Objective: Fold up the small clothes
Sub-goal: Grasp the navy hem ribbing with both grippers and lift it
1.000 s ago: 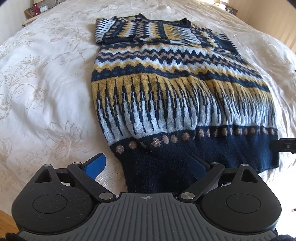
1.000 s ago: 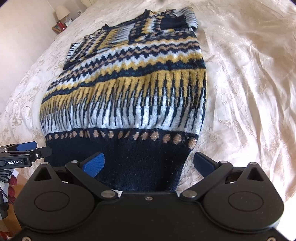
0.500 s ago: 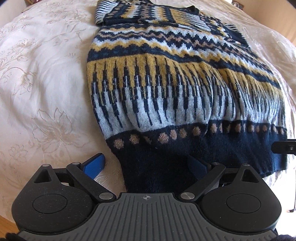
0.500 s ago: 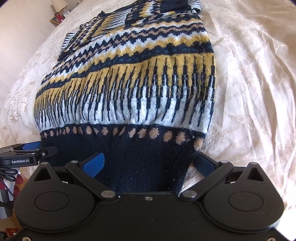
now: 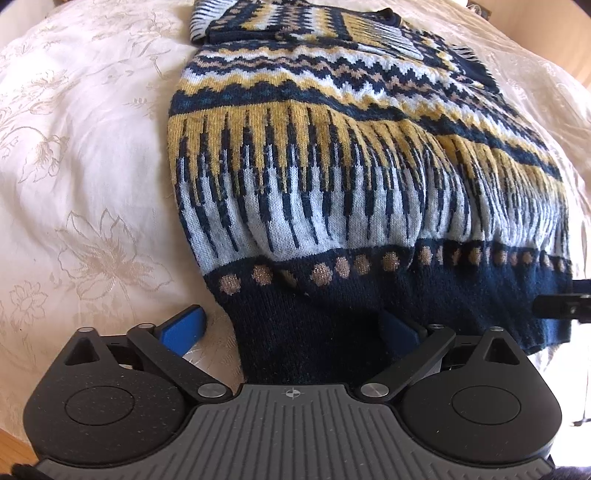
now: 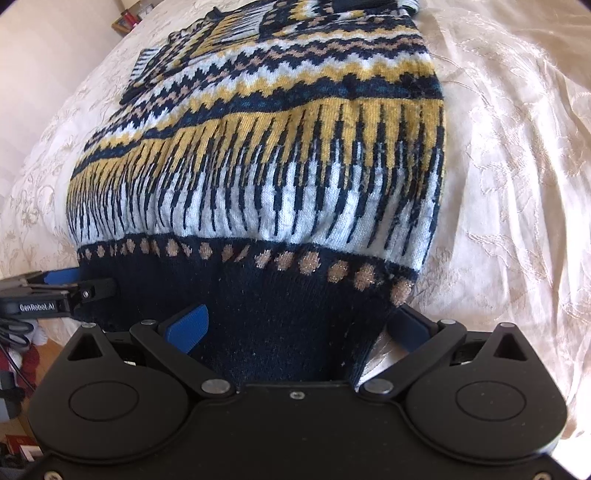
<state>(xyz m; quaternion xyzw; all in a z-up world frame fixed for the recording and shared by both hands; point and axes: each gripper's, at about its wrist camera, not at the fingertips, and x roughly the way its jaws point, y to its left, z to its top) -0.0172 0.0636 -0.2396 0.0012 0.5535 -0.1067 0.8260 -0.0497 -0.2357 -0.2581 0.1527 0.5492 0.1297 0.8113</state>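
Observation:
A patterned knit sweater (image 5: 332, 177), navy, mustard and white, lies flat on the bed, neck far away, navy hem nearest; it also shows in the right wrist view (image 6: 280, 173). My left gripper (image 5: 291, 326) is open, its blue fingers straddling the hem's left corner. My right gripper (image 6: 299, 325) is open, its fingers straddling the hem's right corner. The hem cloth lies between each pair of fingers. The right gripper's tip shows at the right edge of the left view (image 5: 561, 306), the left gripper at the left edge of the right view (image 6: 55, 291).
A cream floral bedspread (image 5: 81, 177) covers the bed around the sweater (image 6: 517, 166). The bed's near edge and wooden floor (image 5: 11, 446) lie just under the grippers. A nightstand with small items (image 6: 127, 18) stands far back.
Both grippers have moved forward and lower onto the sweater's hem, which now reaches deeper between the open fingers. The sweater itself has not moved.

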